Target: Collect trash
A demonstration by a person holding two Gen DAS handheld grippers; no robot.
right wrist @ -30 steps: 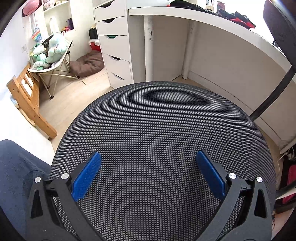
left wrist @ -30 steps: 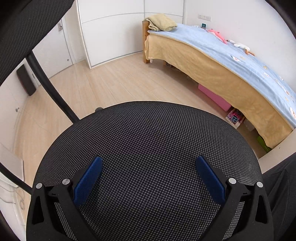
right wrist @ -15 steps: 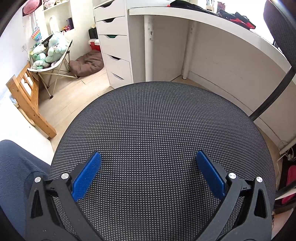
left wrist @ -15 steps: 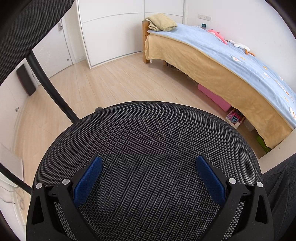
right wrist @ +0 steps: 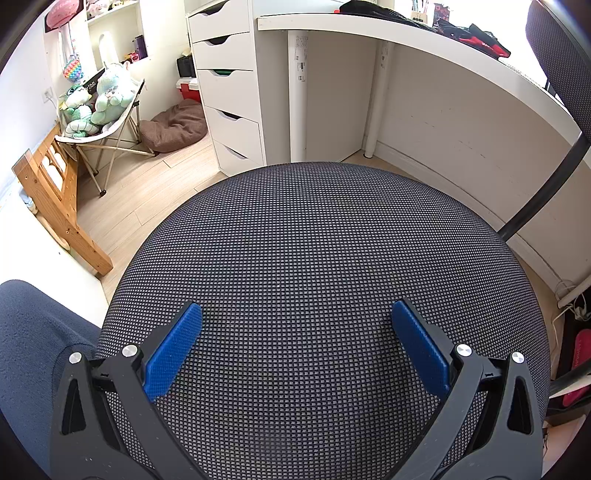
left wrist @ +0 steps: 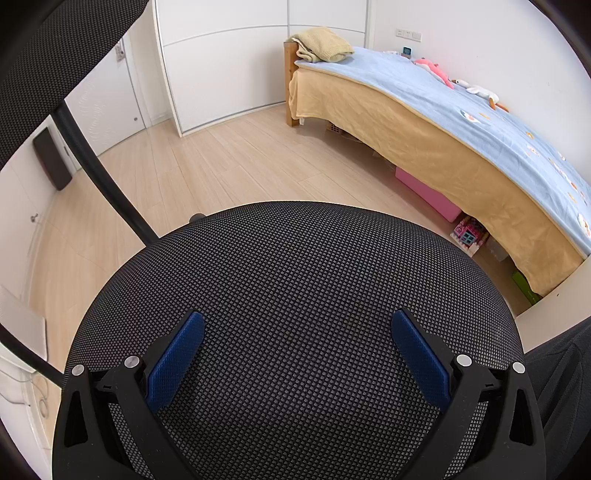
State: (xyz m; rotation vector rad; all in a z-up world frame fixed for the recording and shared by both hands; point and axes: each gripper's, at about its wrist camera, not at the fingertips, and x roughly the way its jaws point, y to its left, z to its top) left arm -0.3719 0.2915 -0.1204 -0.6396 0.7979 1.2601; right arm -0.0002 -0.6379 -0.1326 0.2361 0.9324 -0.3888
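Each camera sits just behind its tongs and looks down, close over the black mesh chair seat (left wrist: 295, 295), which both views share. Beyond the left tongs (left wrist: 297, 345) lies a bed (left wrist: 461, 147); beyond the right tongs (right wrist: 297, 341) stands a white bench (right wrist: 406, 33) with drawers (right wrist: 229, 88).

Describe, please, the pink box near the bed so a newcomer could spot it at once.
Start at the long bed with the blue blanket along the wall. Look below its tan skirt, at floor level about halfway along: the pink box pokes out there. It is plain and solid pink, unlike the colourful toy box farther along.
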